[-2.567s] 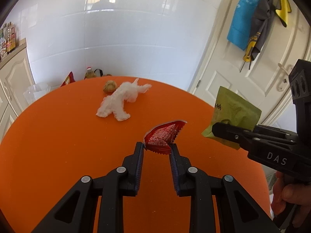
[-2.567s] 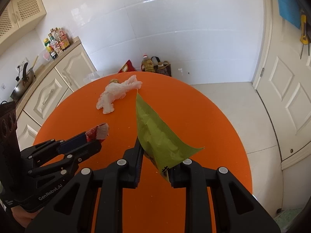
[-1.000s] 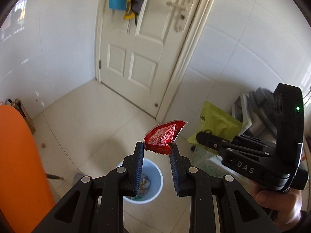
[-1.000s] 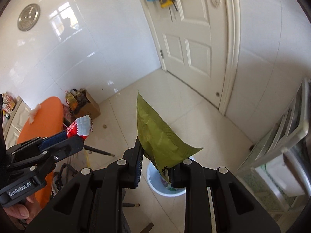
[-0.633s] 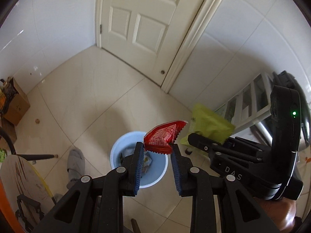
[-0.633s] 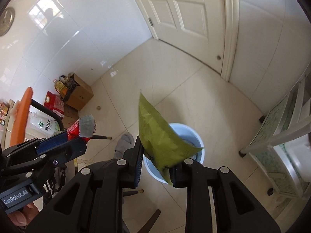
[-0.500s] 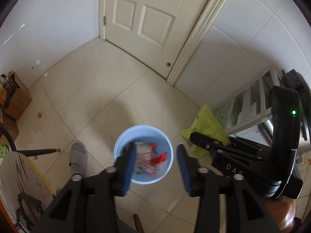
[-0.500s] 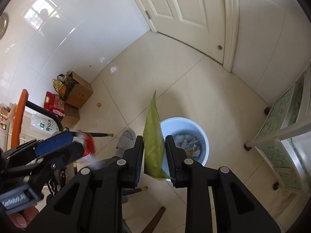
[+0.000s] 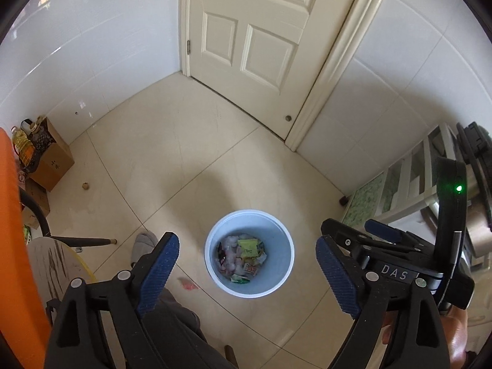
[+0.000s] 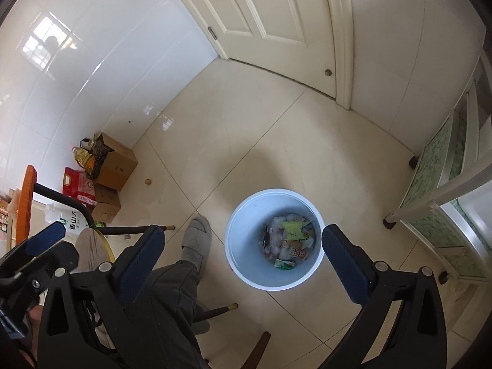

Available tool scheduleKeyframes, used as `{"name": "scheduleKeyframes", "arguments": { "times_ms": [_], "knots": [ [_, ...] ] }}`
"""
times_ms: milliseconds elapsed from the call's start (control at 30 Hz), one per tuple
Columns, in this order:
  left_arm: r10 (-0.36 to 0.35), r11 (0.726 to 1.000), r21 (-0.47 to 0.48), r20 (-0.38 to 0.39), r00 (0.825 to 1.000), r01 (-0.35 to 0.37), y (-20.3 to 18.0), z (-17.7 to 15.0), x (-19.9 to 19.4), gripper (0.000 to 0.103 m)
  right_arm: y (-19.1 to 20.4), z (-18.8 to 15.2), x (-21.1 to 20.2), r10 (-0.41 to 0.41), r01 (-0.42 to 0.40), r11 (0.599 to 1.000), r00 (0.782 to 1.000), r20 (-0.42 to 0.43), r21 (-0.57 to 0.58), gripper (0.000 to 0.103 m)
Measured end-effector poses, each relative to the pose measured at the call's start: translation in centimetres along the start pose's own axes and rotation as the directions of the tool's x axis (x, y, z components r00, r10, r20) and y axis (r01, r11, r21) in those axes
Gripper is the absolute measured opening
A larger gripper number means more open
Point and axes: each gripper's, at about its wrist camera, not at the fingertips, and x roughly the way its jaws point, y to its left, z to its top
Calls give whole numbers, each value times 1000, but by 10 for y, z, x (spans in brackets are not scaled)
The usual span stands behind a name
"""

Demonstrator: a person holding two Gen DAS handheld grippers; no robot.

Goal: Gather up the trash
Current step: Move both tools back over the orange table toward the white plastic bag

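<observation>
Left wrist view looks straight down at the tiled floor, where my left gripper is spread wide with nothing between its blue pads. Low in the centre of the frame stands the pale blue bin, and the trash lies in a heap at its bottom (wrappers in green, white and red, as far as I can make out). A small pink scrap lies on the floor just left of the bin, outside it. At the lower right of that frame my right gripper shows from the side, fingers apart and holding nothing.

Right wrist view agrees: its fingers are wide open, empty, with the bin between them, low and right of centre. My slippered foot is just left of the bin. At the far left edge is the orange desk.
</observation>
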Motion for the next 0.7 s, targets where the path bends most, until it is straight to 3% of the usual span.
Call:
{"name": "scheduleKeyframes", "arguments": {
  "times_ms": [200,433,700],
  "knots": [
    [29,1000,11,30,999,-30,10,-39,-29,88,8,-3,-14,-2,2,1000,1000,26,-8,103],
    [21,1000,4,125,992,-22,25,-80,-104,91,26,1,-49,0,4,999,995,96,-33,103],
    [61,998,-49,273,960,-49,55,-121,-198,96,80,11,-104,34,-9,993,977,210,-116,103]
  ]
}}
